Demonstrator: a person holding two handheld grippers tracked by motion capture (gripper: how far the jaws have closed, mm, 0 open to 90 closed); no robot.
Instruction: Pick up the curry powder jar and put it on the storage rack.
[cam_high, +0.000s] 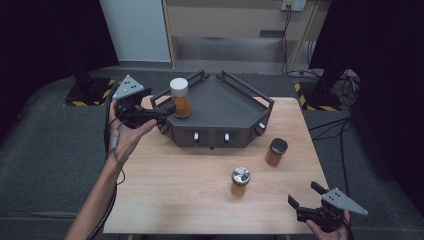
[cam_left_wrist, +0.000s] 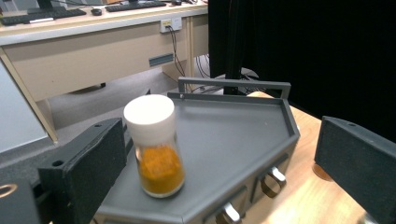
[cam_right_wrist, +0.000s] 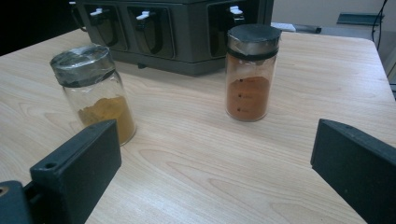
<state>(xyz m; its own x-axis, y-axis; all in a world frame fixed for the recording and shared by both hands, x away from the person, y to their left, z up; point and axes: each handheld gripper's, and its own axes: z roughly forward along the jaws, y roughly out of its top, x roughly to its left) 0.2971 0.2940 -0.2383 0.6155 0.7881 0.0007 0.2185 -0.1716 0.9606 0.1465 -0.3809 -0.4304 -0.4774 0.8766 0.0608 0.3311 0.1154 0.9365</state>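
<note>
A jar with a white lid (cam_high: 179, 97) holds orange powder and stands upright on the left corner of a dark grey tray (cam_high: 225, 102). My left gripper (cam_high: 166, 113) is open beside it. In the left gripper view the white-lidded jar (cam_left_wrist: 154, 149) sits close to the left jaw and far from the right one, with neither pressing on it. A silver-lidded jar (cam_high: 240, 180) and a black-lidded jar (cam_high: 276, 152) stand on the wooden table. My right gripper (cam_high: 304, 194) is open near the table's front right corner, facing the silver-lidded jar (cam_right_wrist: 95, 91) and the black-lidded jar (cam_right_wrist: 252, 72).
The tray (cam_left_wrist: 233, 135) has raised rails along its back edges and metal clasps on its front wall (cam_right_wrist: 177, 32). The wooden table (cam_high: 190, 200) is bare at the front left. Dark floor and black curtains surround it, and a desk stands behind.
</note>
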